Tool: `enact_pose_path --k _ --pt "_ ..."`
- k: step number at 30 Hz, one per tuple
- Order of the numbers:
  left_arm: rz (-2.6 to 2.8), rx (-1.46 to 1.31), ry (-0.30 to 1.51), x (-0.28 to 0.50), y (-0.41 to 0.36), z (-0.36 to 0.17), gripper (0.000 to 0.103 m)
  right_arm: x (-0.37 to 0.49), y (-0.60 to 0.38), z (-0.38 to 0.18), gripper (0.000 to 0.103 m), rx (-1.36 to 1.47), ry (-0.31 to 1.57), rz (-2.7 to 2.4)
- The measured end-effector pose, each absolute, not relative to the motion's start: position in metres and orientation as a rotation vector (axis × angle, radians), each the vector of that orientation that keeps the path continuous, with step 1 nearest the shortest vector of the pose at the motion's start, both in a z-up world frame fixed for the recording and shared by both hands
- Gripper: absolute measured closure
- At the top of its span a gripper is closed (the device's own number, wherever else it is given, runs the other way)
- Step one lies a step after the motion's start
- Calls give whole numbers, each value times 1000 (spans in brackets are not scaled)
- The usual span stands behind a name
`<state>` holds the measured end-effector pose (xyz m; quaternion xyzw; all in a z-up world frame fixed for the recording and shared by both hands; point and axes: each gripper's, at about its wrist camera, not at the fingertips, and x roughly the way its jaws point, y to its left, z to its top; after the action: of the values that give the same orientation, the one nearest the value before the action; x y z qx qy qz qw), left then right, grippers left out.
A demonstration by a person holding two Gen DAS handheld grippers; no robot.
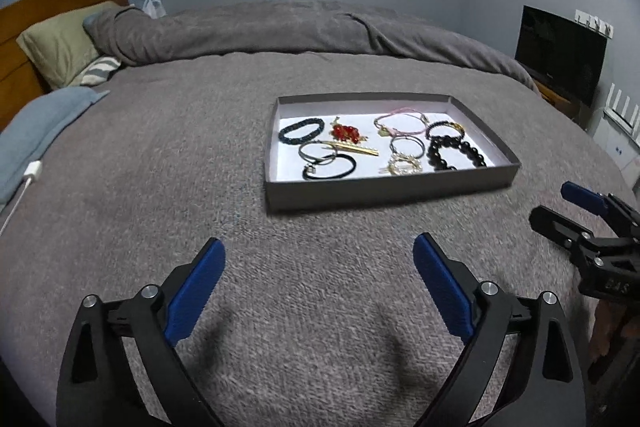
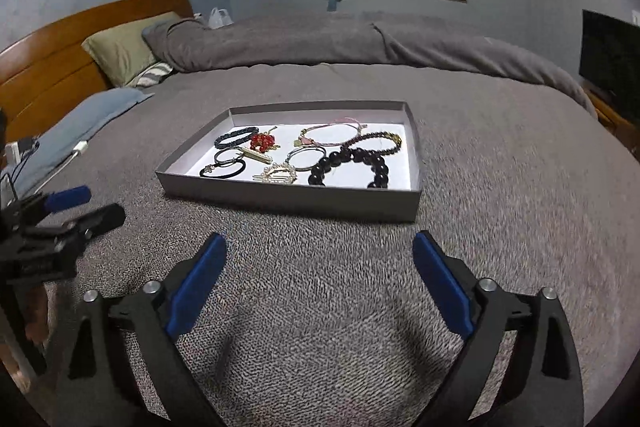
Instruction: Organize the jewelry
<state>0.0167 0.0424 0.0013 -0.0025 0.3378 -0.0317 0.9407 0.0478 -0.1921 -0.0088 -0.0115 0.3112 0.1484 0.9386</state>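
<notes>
— Looking at the tray (image 1: 390, 193) on the grey blanket (image 1: 200, 155), how far along would you say the sorting is?

— Nearly finished, I'd judge. Every piece I can see lies inside it: a big black bead bracelet (image 1: 456, 151) at the right, a red bead piece (image 1: 347, 132) beside a dark braided bracelet (image 1: 301, 131) at the left, a pink cord bracelet (image 1: 400, 121) toward the back, a pearl clip (image 1: 402, 165) and a black hair tie (image 1: 330, 169) at the front. Nothing loose shows on the blanket around it.

— And the grippers?

— Both wide apart with nothing between them. The left gripper (image 1: 318, 291) hangs over bare blanket on the near side of the tray, well apart from it; the right gripper (image 2: 320, 291) likewise, just to the tray's right.

— Anything unclear?

— Plenty. The thin rings and the gold bar in the middle overlap, so I can't tell where one ends. Whether a lid belongs on the tray is not shown. The blanket under and behind the grippers is hidden, so a stray piece there can't be ruled out.
</notes>
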Motion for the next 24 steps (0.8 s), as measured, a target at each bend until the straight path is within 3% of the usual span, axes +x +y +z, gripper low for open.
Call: enact_pose_path --k 8,24 --pt "21 115 591 25 25 -16 8 54 -188 -22 6 -57 587 248" --pt "-13 61 540 23 25 -23 8 51 -189 -26 6 -55 562 207"
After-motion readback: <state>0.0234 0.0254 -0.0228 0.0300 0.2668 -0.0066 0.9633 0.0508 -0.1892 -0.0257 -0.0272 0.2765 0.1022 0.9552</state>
